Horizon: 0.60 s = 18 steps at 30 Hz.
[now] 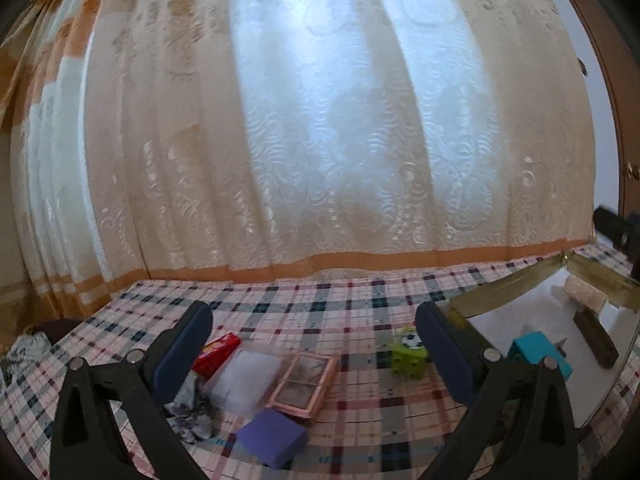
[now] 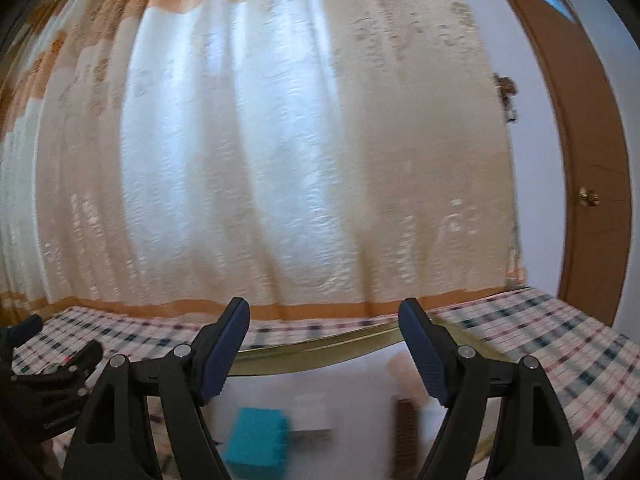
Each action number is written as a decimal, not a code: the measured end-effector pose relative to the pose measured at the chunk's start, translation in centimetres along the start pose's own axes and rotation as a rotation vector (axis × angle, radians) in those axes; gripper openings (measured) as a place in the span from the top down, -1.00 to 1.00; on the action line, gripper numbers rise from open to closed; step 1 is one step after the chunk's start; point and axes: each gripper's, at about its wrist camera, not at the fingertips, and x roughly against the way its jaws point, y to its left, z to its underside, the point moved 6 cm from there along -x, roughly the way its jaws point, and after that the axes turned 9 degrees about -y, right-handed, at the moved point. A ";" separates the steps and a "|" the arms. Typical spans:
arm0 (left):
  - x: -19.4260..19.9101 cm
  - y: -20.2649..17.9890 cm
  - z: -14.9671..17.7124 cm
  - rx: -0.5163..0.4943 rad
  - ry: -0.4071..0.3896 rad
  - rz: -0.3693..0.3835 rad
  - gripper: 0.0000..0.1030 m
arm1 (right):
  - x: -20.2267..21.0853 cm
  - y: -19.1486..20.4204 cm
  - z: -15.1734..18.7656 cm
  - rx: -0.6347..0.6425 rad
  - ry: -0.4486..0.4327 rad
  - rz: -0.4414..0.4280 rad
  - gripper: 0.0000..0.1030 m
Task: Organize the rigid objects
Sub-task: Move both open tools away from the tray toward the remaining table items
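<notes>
My left gripper [image 1: 314, 344] is open and empty above a checked cloth [image 1: 360, 296]. Below it lie a red box [image 1: 216, 354], a clear plastic box [image 1: 242, 380], a pink framed case [image 1: 304, 382], a purple block [image 1: 272, 438] and a green toy cube [image 1: 408, 354]. A white tray with a gold rim [image 1: 508, 284] at the right holds a teal block [image 1: 540, 352], a brown block [image 1: 594, 338] and a beige sponge-like block [image 1: 584, 294]. My right gripper [image 2: 324, 340] is open and empty over that tray [image 2: 320, 350], above the teal block [image 2: 260, 438] and the brown block [image 2: 406, 430].
A crumpled patterned cloth [image 1: 192, 412] lies by the left finger. A cream curtain [image 1: 320, 120] hangs close behind the surface. A brown door [image 2: 592, 200] stands at the right. The left gripper [image 2: 48, 384] shows at the left edge of the right wrist view.
</notes>
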 end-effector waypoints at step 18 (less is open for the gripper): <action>-0.7 5.7 0.4 -0.032 0.033 -0.081 -0.99 | -1.1 10.3 1.9 -0.138 0.057 -0.115 -0.53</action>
